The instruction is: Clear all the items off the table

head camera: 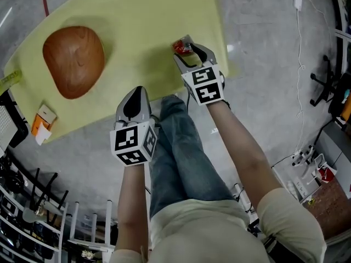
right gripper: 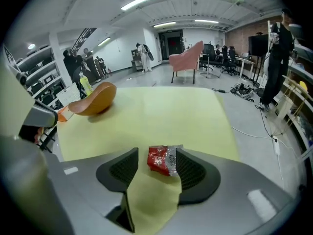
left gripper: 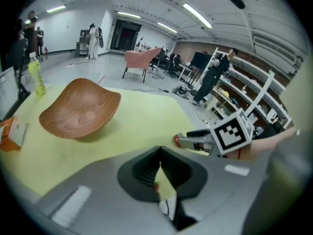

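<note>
Yellow table was occupied by a wooden bowl at ten o'clock in the head view. The right gripper was set, jaws apart, astride the red packet at twelve o'clock; closing was judged the next move. The left gripper was held with jaws together. Pad clearance was shown only by the right gripper view.

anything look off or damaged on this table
Only the red packet stands out: it is crumpled and lies alone near the edge of the yellow table, between the open jaws of the right claw. The wooden bowl looks whole, and nothing seems spilled.
</note>
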